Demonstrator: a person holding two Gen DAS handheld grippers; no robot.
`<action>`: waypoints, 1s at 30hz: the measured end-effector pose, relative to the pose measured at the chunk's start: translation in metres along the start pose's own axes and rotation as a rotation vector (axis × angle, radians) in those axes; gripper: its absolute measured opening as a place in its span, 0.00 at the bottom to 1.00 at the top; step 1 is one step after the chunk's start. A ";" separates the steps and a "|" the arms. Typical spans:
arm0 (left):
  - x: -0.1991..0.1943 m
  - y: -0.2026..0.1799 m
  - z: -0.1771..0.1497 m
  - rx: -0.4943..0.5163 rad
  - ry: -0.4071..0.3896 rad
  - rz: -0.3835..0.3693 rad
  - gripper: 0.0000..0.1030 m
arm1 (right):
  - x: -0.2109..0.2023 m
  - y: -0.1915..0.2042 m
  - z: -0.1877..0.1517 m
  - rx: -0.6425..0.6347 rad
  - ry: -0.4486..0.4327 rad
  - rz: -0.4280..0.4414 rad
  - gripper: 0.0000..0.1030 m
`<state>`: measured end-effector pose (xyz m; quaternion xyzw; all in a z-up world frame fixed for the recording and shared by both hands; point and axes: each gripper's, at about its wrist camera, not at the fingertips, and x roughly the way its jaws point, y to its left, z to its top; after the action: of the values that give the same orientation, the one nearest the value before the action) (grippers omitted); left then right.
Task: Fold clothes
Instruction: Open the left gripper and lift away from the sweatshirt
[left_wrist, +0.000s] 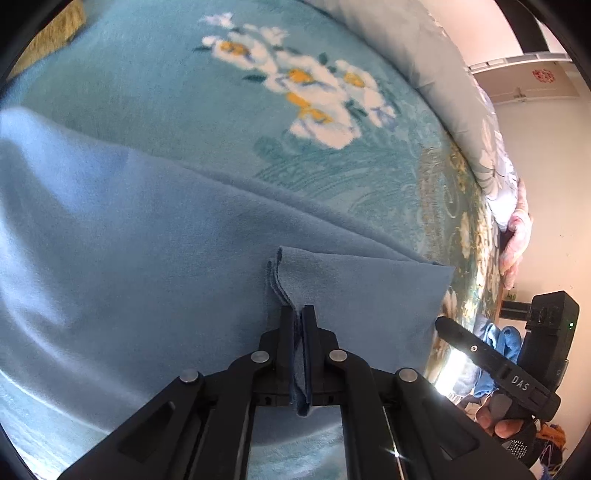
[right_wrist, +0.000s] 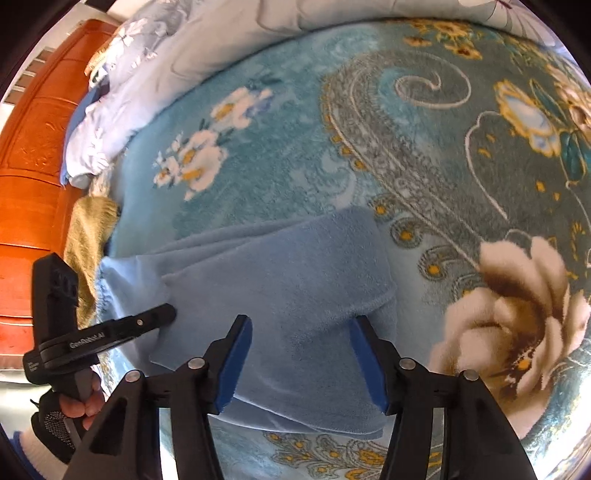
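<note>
A light blue fleece garment (left_wrist: 147, 258) lies partly folded on the bed. In the left wrist view my left gripper (left_wrist: 299, 314) is shut on a bunched edge of it, and layered fabric sticks up between the pads. In the right wrist view my right gripper (right_wrist: 301, 321) hangs open over the garment's (right_wrist: 295, 288) folded part; its blue pads (right_wrist: 236, 354) stand apart on either side of the cloth without pressing it. The left gripper (right_wrist: 170, 314) shows at the garment's left edge, held by a gloved hand (right_wrist: 74, 402). One of the right gripper's fingers (left_wrist: 465, 339) shows at the bed's edge.
A teal plush blanket (right_wrist: 332, 129) with white and gold flowers covers the bed. A pale floral quilt (right_wrist: 155, 74) is bunched along the far side. An orange wooden headboard (right_wrist: 33, 147) and a tan cloth (right_wrist: 86, 236) lie at the left. The bed's edge (left_wrist: 480, 258) drops off at the right.
</note>
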<state>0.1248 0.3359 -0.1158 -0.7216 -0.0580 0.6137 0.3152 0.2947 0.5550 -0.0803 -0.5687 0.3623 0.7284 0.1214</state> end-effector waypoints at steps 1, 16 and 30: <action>-0.006 -0.002 -0.001 0.010 -0.004 0.001 0.05 | -0.005 0.002 0.000 -0.005 -0.010 0.001 0.58; -0.108 -0.019 -0.007 0.204 -0.120 0.141 0.82 | -0.074 0.061 -0.021 -0.021 -0.100 -0.002 1.00; -0.192 -0.029 -0.040 0.527 -0.354 0.223 1.00 | -0.127 0.152 -0.055 -0.145 -0.359 -0.166 1.00</action>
<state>0.1240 0.2533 0.0640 -0.4992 0.1283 0.7542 0.4069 0.2873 0.4407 0.0906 -0.4648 0.2334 0.8298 0.2026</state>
